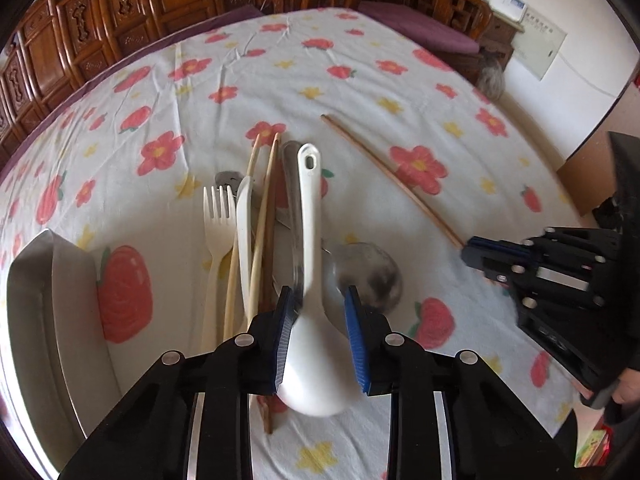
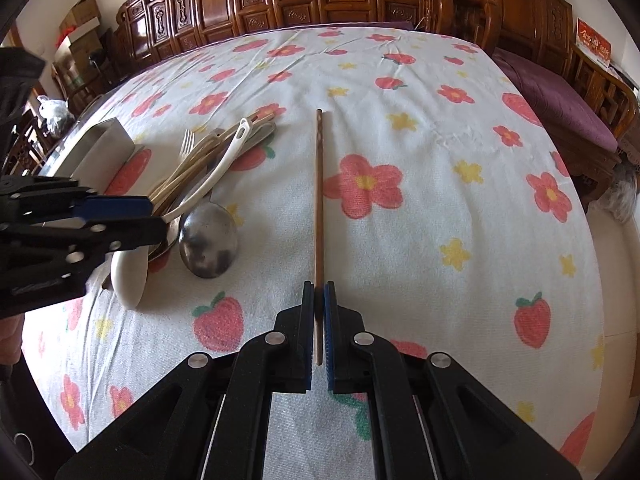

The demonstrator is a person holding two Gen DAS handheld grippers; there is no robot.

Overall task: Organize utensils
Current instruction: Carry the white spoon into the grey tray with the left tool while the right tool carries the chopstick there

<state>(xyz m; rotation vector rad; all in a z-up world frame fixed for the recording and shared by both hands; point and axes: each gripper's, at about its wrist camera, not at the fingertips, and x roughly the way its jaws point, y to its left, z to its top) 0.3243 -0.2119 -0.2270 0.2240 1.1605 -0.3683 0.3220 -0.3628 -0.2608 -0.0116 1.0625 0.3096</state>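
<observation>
Nearest my right hand-held gripper [image 2: 319, 292], the brown chopstick [image 2: 319, 200] sits pinched between its pads near one end, long axis running straight away toward the carved wooden bench, resting on the flowered tabletop [image 2: 440, 140]. Held so far from its middle, I judge it may pivot or slip when lifted. Left of that chopstick, my left hand-held gripper [image 1: 318, 300] stands apart around the white spoon [image 1: 310, 264], and could nudge the pile.

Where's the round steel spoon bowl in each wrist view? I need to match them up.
Left wrist: the round steel spoon bowl lies centre-right, just beyond the right-hand blue finger.
Right wrist: the bowl lies left of centre.
Shared landmark: the white ceramic spoon alongside.
</observation>
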